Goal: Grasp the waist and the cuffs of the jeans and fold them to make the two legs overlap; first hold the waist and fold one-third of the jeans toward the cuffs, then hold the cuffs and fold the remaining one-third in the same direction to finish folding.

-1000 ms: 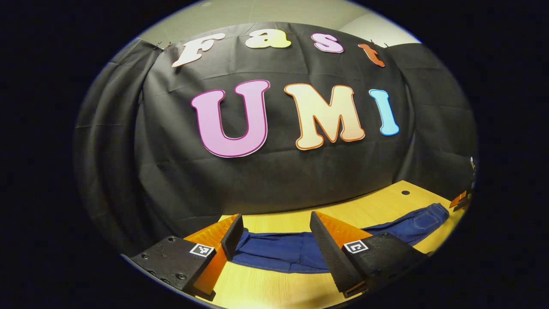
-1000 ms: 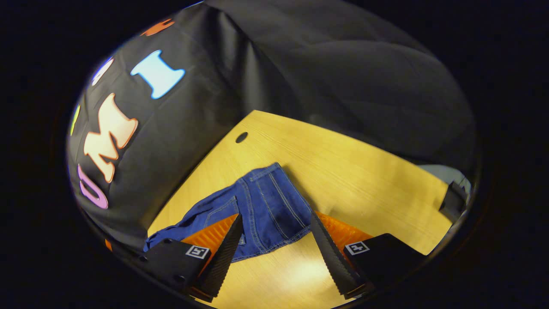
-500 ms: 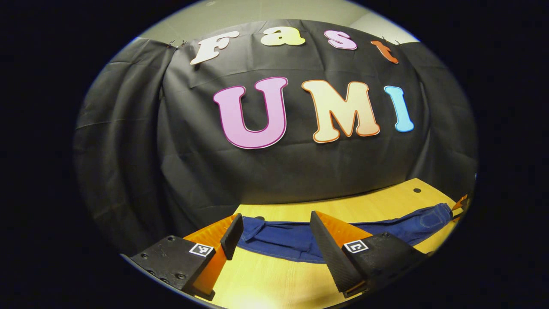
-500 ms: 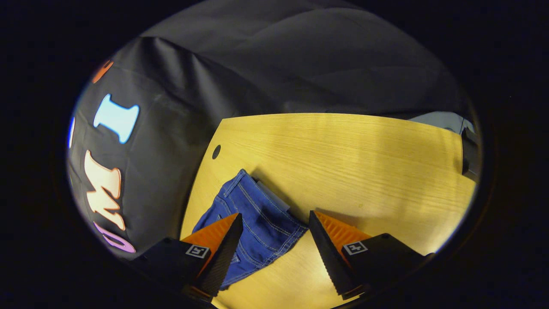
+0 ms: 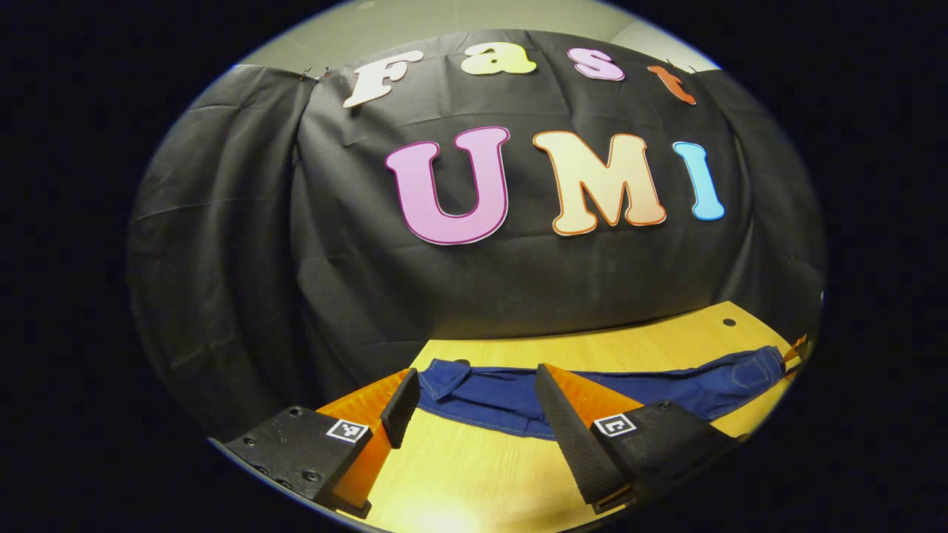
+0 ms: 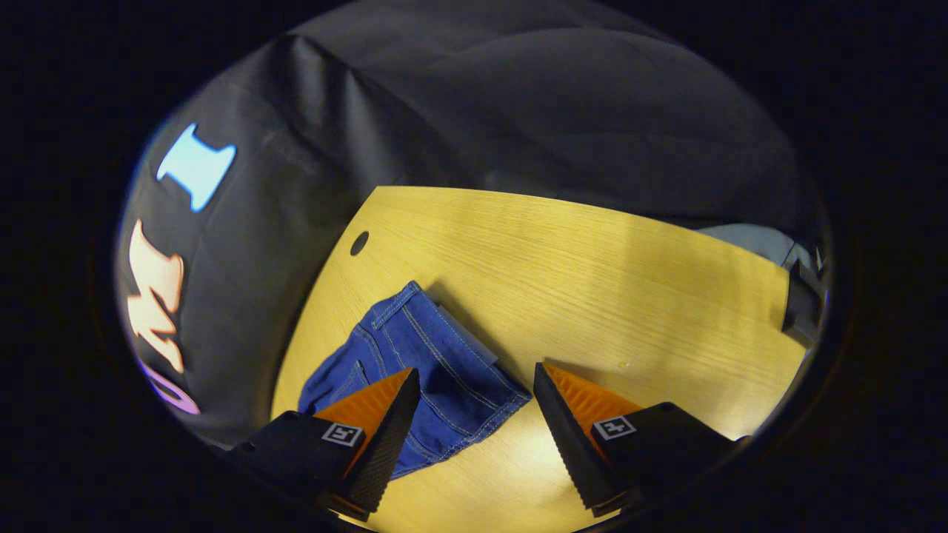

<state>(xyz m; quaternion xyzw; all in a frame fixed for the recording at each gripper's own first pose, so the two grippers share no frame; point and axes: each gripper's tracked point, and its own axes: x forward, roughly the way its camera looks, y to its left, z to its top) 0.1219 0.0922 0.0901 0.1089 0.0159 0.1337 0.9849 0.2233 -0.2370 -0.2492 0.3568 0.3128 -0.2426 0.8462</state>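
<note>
In the left gripper view, the left gripper (image 5: 474,414) stands nearest, its jaws spread wide with nothing between them, held above the bare front of the table (image 5: 474,474). Past its fingertips the jeans (image 5: 592,389) lie flat as a long blue strip across the wooden top, running from just beyond the left finger out toward the far right edge; the gripper is apart from the cloth and touches none of it. At that far right end of the strip, a small part of the other gripper shows at the view's edge, next to the denim. Behind the table hangs the black booth wall. In the right gripper view, the right gripper (image 6: 474,437) is likewise wide apart and empty, poised over the table (image 6: 592,281). Between and just past its fingers lies the wide end of the jeans (image 6: 422,363), with seams and stitching plain on it, its corner reaching toward the gap between the fingers; whether the left finger touches the cloth I cannot tell. Farther on, a small dark hole (image 6: 359,243) sits near the table's far edge.
</note>
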